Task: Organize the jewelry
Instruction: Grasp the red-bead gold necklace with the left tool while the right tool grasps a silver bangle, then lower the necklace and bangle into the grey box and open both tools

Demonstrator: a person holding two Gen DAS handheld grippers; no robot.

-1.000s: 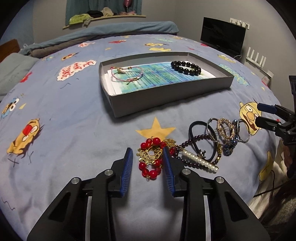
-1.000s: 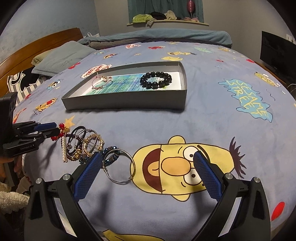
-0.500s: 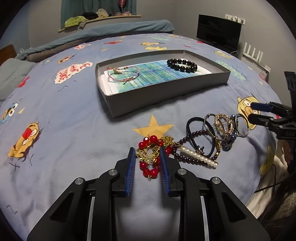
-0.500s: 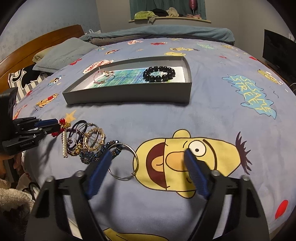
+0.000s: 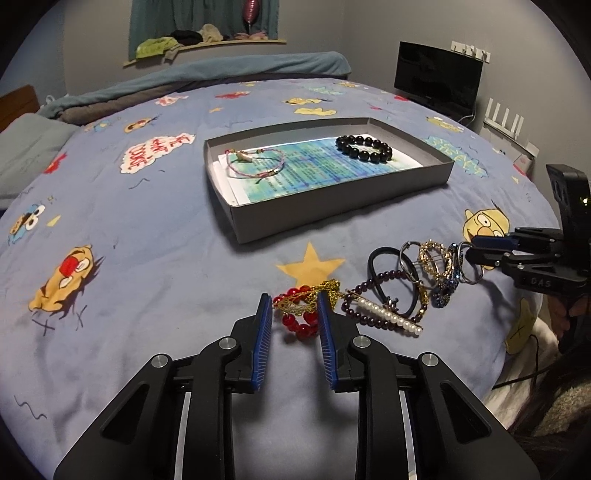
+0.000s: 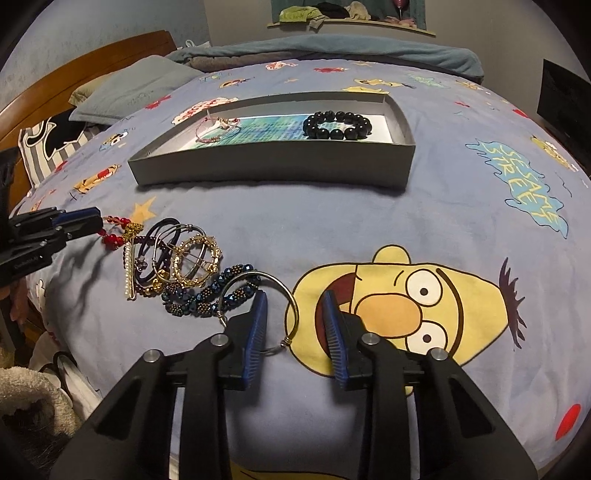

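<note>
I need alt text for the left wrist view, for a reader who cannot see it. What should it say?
The left gripper, fingers open, straddles a red bead and gold chain piece on a blue cartoon bedspread. More bracelets lie to its right, where the right gripper reaches in. Behind, a gray tray holds a black bead bracelet and a pink cord bracelet.

A bed point(image 5: 155, 258) fills the room, spread with a blue cartoon-print cover, a grey pillow point(image 6: 136, 88) lying beside its wooden headboard point(image 6: 85, 66). Behind it, grey walls carry a shelf point(image 5: 207, 43) piled with clothes under a teal curtain point(image 5: 199, 16). A dark monitor point(image 5: 437, 83) stands near a white router point(image 5: 508, 127); the light is dim.
</note>
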